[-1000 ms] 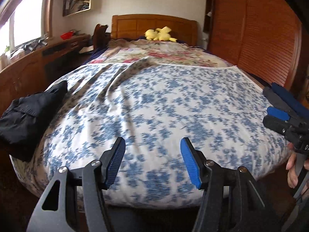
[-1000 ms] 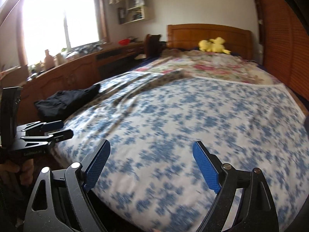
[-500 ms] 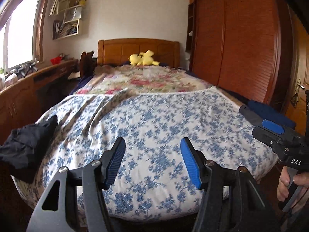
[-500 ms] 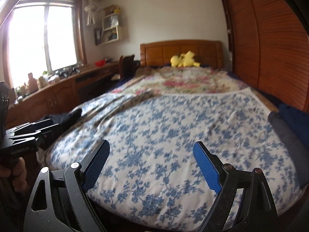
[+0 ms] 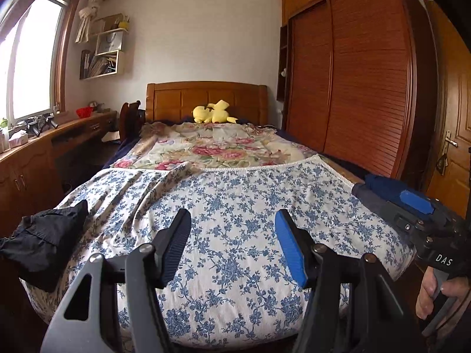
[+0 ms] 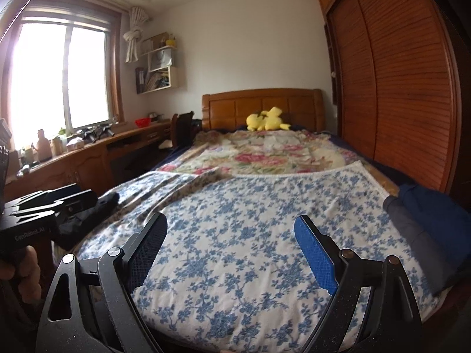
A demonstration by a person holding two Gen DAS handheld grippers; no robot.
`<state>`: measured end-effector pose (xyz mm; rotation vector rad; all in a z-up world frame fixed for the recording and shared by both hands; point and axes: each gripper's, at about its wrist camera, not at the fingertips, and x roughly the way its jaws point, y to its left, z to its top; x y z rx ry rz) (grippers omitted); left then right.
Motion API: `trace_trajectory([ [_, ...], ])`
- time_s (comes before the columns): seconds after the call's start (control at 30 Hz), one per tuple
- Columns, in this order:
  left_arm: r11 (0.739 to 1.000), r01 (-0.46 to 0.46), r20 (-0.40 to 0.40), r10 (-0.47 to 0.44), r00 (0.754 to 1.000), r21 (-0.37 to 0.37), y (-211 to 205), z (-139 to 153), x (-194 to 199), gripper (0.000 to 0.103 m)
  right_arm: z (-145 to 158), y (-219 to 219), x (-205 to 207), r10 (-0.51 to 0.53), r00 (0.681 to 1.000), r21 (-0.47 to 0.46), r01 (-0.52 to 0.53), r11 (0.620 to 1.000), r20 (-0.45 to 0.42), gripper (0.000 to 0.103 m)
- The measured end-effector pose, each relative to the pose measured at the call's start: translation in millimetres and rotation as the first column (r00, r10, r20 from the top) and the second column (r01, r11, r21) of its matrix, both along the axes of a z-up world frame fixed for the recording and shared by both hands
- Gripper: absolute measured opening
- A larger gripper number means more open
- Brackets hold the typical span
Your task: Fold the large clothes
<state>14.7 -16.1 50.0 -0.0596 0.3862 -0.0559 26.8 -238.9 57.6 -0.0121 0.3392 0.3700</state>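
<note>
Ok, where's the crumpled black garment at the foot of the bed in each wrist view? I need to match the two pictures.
Left wrist view: the crumpled black garment lies at the far left, on the near left corner of the blue floral sheet.
Right wrist view: the garment is at mid-left, mostly hidden behind the left gripper.
Shared landmark: the yellow plush toy against the wooden headboard.
</note>
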Motion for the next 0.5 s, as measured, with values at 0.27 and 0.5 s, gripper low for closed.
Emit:
trace_trajectory([
  [0.27, 1.000, -0.006, -0.004, 0.006, 1.000, 0.006, -2.4, -2.0, -4.9, 0.059, 4.3, -12.0, -4.7, -0.042, 0.999, 0.008, 0.042, 0.999, 0.014, 0.090],
  [0.5, 1.000, -0.006, -0.010, 0.006, 1.000, 0.007, -3.6, -4.2, -4.4, 0.059, 3.3, -13.9, -6.3, -0.041, 0.999, 0.007, 0.041, 0.999, 0.017, 0.090],
])
